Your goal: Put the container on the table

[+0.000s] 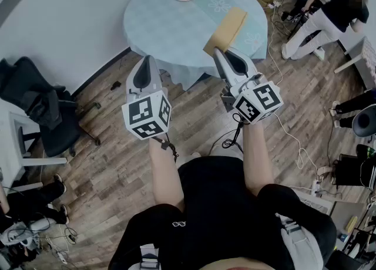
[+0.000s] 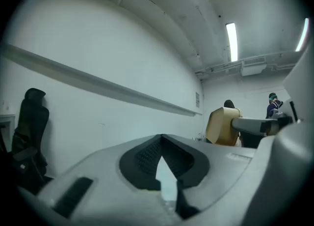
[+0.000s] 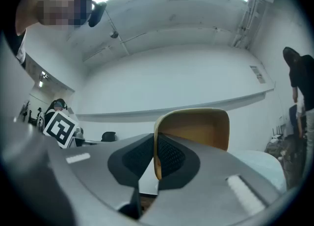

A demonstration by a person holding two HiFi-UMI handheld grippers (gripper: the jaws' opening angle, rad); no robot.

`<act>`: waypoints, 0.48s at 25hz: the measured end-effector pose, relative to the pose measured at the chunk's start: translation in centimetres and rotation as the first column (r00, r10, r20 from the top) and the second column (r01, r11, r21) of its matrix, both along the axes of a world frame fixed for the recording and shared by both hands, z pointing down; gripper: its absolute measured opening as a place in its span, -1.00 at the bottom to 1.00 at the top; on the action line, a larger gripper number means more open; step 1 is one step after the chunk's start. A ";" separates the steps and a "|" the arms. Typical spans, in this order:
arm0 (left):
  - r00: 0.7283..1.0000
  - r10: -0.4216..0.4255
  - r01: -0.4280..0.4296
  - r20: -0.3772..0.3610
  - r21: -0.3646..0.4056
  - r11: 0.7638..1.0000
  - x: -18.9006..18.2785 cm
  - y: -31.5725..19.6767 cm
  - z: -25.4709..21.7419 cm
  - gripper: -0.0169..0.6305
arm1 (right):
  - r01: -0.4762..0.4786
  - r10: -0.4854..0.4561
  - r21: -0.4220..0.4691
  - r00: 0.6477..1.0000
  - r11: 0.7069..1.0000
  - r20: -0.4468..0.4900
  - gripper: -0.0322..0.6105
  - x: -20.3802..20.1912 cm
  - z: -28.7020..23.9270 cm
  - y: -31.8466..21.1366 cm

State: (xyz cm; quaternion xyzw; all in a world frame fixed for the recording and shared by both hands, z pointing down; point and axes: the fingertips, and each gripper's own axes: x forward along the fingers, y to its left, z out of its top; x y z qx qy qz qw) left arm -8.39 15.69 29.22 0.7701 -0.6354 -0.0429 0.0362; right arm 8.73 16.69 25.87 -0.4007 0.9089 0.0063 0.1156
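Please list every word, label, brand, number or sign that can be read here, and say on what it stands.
No readable text in any view.
Left marker cube, right marker cube: black-and-white square patterns, no letters.
Wall plate: too small to read.
Shorts: small white loop mark, no letters.
Tan container: no print visible.

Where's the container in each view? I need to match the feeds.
Head view: container upper centre, over the table's near edge, in the right gripper.
Left gripper view: container right of centre, mid-height.
Right gripper view: container at centre, one wall between the jaws.
Shared landmark: the right gripper, clamped on it in all three.
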 end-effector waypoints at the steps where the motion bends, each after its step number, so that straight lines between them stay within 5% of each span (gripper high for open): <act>1: 1.000 0.004 -0.004 0.003 0.004 1.000 0.2 0.1 -0.1 -0.95 | -0.003 0.003 -0.006 1.000 1.000 0.019 -0.82 0.2 0.0 0.0; 12: 1.000 -0.002 0.002 -0.002 -0.034 0.999 -1.6 0.8 1.3 -0.95 | -0.039 0.041 -0.025 0.995 0.999 0.093 -0.80 1.4 -0.2 -0.1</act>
